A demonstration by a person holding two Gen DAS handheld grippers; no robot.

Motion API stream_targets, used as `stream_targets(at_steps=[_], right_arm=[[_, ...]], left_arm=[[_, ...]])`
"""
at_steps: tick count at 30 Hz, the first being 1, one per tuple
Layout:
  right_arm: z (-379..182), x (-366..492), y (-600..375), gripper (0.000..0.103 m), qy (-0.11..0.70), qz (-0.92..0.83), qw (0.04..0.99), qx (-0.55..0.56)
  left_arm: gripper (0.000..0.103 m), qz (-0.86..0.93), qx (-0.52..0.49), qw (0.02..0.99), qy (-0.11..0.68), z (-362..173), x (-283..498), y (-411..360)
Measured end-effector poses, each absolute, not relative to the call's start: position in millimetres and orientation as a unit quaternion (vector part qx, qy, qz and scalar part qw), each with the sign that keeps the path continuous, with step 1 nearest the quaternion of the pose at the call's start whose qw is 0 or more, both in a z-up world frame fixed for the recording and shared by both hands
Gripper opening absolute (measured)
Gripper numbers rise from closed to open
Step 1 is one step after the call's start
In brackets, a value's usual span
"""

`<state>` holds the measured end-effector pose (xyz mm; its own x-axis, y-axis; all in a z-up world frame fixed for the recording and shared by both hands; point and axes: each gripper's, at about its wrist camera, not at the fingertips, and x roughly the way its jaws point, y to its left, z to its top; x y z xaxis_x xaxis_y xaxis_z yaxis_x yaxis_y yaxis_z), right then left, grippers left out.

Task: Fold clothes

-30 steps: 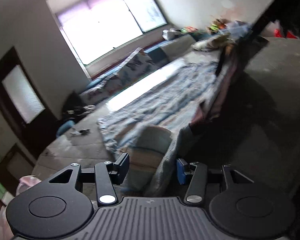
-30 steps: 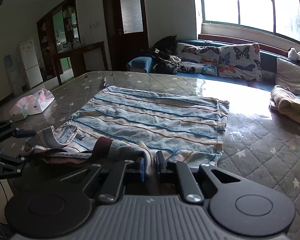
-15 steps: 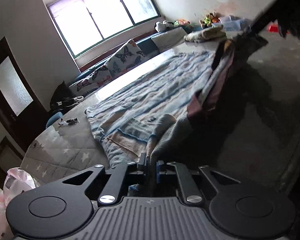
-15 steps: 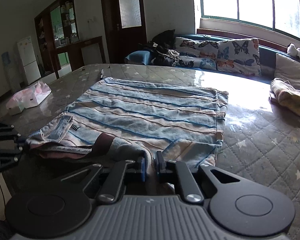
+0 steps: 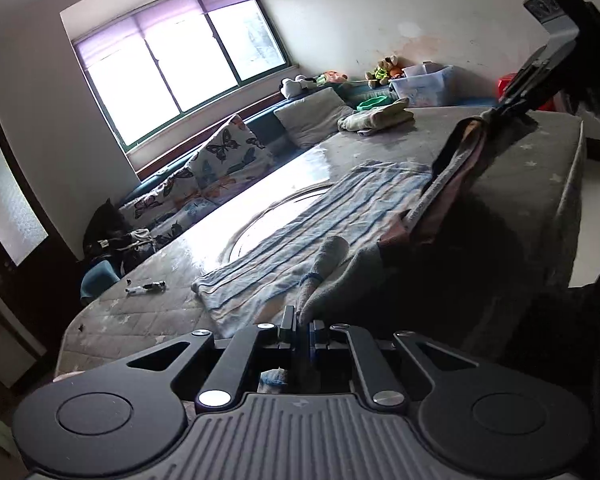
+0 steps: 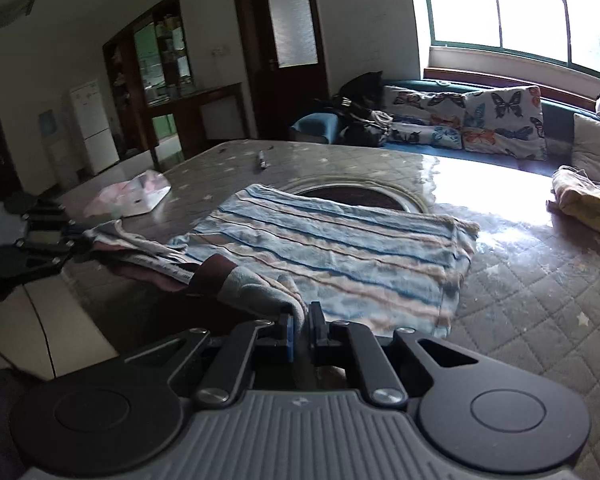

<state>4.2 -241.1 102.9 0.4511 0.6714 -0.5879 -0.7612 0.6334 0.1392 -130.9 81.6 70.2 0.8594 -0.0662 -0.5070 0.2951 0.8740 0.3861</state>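
A striped garment is shown spread on the quilted mattress, its near edge raised; one corner is pinched by the left gripper, the other by the right gripper

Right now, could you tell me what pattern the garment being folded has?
Blue, pink and white stripes on the garment; right wrist view.

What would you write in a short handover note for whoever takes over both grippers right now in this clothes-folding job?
Left gripper: shut on the near hem of the striped garment.
Right gripper: shut on the same hem, further along.
Garment: far part flat on the quilted bed, near edge raised between the grippers.
Done: both corners gripped and lifted.
Left: probably carry the edge over to the far side, lay it down, release, smooth.
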Motion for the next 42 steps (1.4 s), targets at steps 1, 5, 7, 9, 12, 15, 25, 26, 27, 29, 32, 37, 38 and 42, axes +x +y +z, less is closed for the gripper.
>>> stream_targets(at_steps=[1,5,7,9,12,15,25,26,27,29,32,37,38,42], right_arm=[[103.7,3.8,-240.9,0.006,0.311,0.422,0.848,-0.075],[105.3,22.1,-235.9,0.006,0.317,0.415,0.850,-0.073],[107.6,35.2,-231.0,0.006,0.317,0.413,0.851,-0.071],[111.7,54.8,-224.9,0.006,0.316,0.411,0.853,-0.068],[115.5,88.6,-214.6,0.006,0.321,0.405,0.854,-0.063],[116.9,126.8,-203.1,0.006,0.332,0.398,0.853,-0.057],[81.7,228.9,-161.0,0.006,0.395,0.370,0.840,-0.048],[76.9,237.3,-157.5,0.006,0.401,0.367,0.838,-0.047],[71.7,244.5,-154.4,0.007,0.407,0.363,0.837,-0.046],[60.5,256.2,-149.4,0.007,0.418,0.354,0.835,-0.041],[44.3,271.3,-146.1,0.020,0.429,0.338,0.837,-0.030],[37.2,279.6,-157.6,0.026,0.430,0.307,0.849,0.008],[35.7,281.4,-160.1,0.026,0.430,0.300,0.851,0.016],[45.7,275.2,-162.1,0.026,0.408,0.291,0.866,0.006]], left_arm=[[0.006,-0.096,0.229,0.937,0.247,70.5,-127.9,82.9],[0.006,-0.107,0.216,0.941,0.239,72.2,-105.6,91.8],[0.006,-0.106,0.220,0.941,0.234,75.2,-87.2,95.6],[0.006,-0.104,0.226,0.940,0.233,78.9,-64.4,100.0],[0.006,-0.102,0.235,0.936,0.241,81.6,-25.6,105.3],[0.006,-0.106,0.222,0.934,0.260,81.2,15.7,114.0],[0.010,-0.100,0.193,0.914,0.342,48.6,138.8,138.0],[0.010,-0.099,0.188,0.912,0.350,44.1,148.2,141.1],[0.011,-0.099,0.184,0.910,0.358,39.3,156.3,143.5],[0.014,-0.096,0.178,0.907,0.370,29.7,168.8,147.0],[0.021,-0.084,0.170,0.905,0.381,18.2,179.0,149.7],[0.035,-0.062,0.156,0.907,0.387,15.5,182.7,151.6],[0.040,-0.052,0.154,0.908,0.386,16.6,182.7,153.7],[0.044,-0.003,0.133,0.915,0.380,25.2,186.4,166.3]])
